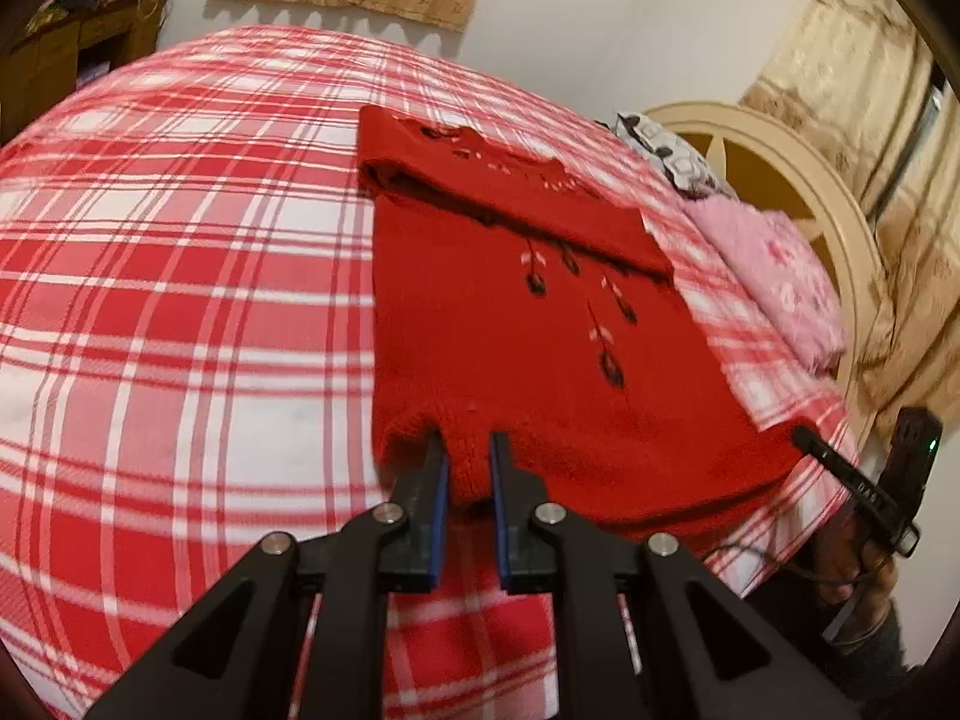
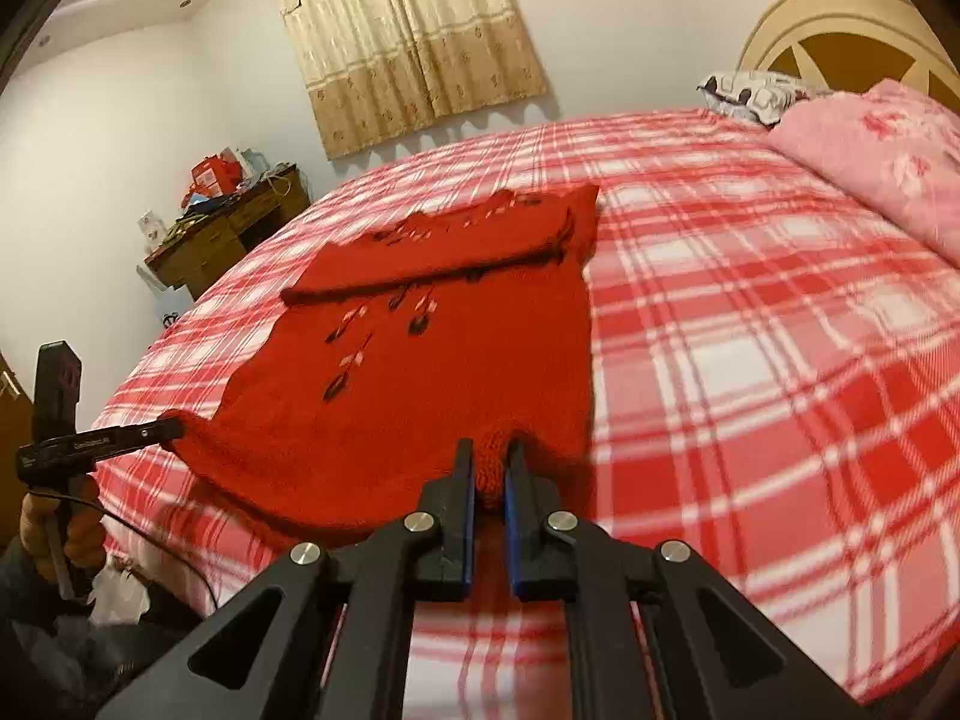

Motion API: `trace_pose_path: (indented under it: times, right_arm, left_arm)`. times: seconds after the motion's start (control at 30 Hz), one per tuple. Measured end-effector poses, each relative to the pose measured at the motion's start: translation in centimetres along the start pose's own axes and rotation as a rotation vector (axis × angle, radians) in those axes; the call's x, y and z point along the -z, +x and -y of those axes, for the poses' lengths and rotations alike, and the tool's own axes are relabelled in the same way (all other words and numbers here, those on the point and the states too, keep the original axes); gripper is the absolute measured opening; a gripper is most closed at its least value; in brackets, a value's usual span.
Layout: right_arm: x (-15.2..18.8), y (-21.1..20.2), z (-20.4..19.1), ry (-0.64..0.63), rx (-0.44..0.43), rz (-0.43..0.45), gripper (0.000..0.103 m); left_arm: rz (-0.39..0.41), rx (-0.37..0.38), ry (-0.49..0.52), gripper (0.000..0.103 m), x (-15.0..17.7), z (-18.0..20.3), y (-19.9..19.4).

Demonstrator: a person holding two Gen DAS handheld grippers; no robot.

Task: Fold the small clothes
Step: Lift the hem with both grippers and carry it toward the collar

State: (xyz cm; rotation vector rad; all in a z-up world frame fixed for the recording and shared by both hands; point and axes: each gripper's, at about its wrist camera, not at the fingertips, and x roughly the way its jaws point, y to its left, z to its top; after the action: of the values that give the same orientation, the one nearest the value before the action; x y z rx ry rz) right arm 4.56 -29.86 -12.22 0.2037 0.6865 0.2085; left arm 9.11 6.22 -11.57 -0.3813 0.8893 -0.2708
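A small red knitted sweater (image 1: 510, 324) with dark embroidered sprigs lies on a red-and-white checked bedspread (image 1: 180, 300), its sleeves folded across the chest. My left gripper (image 1: 467, 444) is shut on the sweater's hem at its near left corner, the knit pinched between the blue pads. The right gripper (image 2: 489, 450) is shut on the hem at the sweater's (image 2: 432, 348) near right corner, a bunch of knit showing between its fingers. Both held corners are lifted a little off the bedspread (image 2: 750, 360). Each gripper also shows in the other's view: right gripper (image 1: 801, 437), left gripper (image 2: 177, 427).
A pink folded blanket (image 2: 888, 168) and a patterned pillow (image 2: 750, 93) lie by the cream headboard (image 1: 798, 180). A wooden dresser (image 2: 234, 234) with clutter stands beyond the bed's far side. Curtains (image 2: 408, 36) hang on the wall. A hand (image 2: 66, 534) holds the left gripper's handle.
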Motion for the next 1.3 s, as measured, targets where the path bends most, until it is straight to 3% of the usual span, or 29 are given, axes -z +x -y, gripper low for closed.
trace_pose_path:
  times: [0.2, 0.43, 0.53, 0.83, 0.97, 1.3]
  right_arm:
    - [-3.5, 1.0, -0.2, -0.01, -0.018, 0.059, 0.007]
    - [-6.7, 2.4, -0.6, -0.02, -0.039, 0.089, 0.007]
    - [-8.2, 2.6, -0.7, -0.029, -0.044, 0.107, 0.007]
    - [-13.7, 2.7, -1.0, -0.042, -0.048, 0.181, 0.007]
    - [-15.9, 3.4, -1.6, -0.057, -0.048, 0.203, 0.007]
    - [-21.7, 5.9, -1.6, -0.051, -0.036, 0.257, 0.007]
  left_arm:
    - [0.011, 0.031, -0.058, 0.012, -2.4, -0.8, 0.8]
    - [0.062, 0.045, -0.048, 0.012, -5.4, -0.2, 0.4]
    - [0.087, 0.088, -0.071, 0.012, -6.9, -0.3, 0.2]
    - [0.162, 0.088, -0.083, 0.012, -11.3, 0.0, 0.1]
    - [0.199, 0.117, -0.124, 0.012, -13.9, -0.3, 0.2]
    - [0.271, 0.112, -0.103, 0.012, -20.9, 0.1, 1.4]
